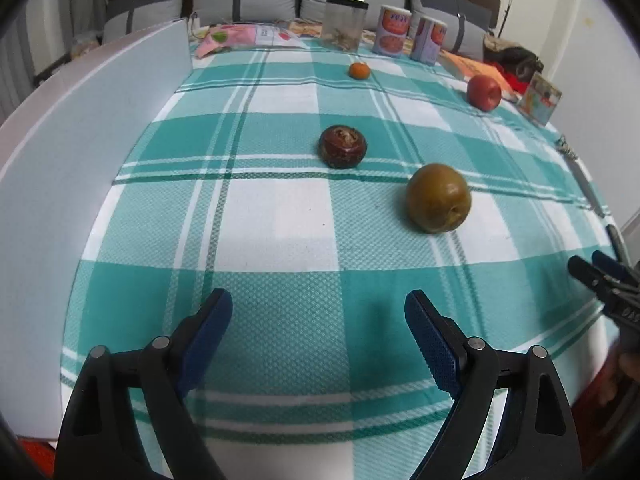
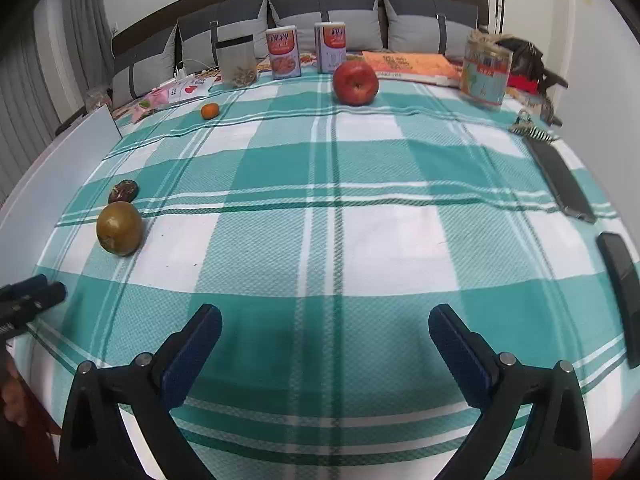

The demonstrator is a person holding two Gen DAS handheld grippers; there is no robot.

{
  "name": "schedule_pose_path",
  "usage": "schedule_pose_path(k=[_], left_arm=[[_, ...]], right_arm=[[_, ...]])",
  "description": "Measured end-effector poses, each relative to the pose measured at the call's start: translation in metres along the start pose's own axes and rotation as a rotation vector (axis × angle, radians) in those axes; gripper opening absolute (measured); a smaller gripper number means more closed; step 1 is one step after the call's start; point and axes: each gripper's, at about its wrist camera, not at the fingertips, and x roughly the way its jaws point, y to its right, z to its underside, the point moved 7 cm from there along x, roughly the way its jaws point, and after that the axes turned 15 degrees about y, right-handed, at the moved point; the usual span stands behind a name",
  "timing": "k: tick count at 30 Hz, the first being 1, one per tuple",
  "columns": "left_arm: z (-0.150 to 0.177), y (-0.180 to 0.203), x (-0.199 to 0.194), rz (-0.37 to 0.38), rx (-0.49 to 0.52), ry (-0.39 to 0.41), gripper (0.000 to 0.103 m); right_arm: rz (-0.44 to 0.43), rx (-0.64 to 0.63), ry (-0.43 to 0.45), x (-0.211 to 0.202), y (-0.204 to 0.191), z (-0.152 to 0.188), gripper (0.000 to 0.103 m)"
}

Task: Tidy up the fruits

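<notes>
Both grippers, left [image 1: 319, 322] and right [image 2: 325, 338], gape wide and empty; four fruits lie scattered, ungathered, around the apple [image 2: 355, 82].

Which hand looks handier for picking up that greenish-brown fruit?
Probably left. The greenish-brown fruit lies just ahead of the open left gripper; from the right gripper, also open, it sits far off to the side.

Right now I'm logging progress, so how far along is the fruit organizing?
Nothing looks done. The red apple, small orange, dark brown fruit and green-brown fruit lie scattered, apart, on the checked cloth. Nothing is in hand: the left gripper and right gripper are both open and empty, near the cloth's front edge. All four fruits remain to be gathered.
</notes>
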Motion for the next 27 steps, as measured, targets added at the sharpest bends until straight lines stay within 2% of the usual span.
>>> schedule_pose_path(k=[2,4,8,15,27], left_arm=[[0.008,-0.005,0.007,-0.016,-0.009,-0.023,0.09],[0.008,-0.005,0.006,-0.038,0.012,-0.003,0.09],[0.012,0.0,0.012,-0.047,0.068,0.005,0.094],[0.013,0.0,0.012,-0.048,0.083,0.058,0.096],[0.013,0.0,0.01,-0.048,0.086,0.073,0.096]], right_arm=[[-0.015,-0.008,0.014,0.003,-0.005,-0.006,0.103],[-0.018,-0.053,0.012,0.011,-0.019,-0.007,0.103],[-0.016,-0.105,-0.027,0.024,-0.026,0.016,0.102],[-0.01,-0.113,-0.03,0.03,-0.025,0.022,0.103],[-0.007,-0.112,-0.013,0.03,-0.026,0.023,0.103]])
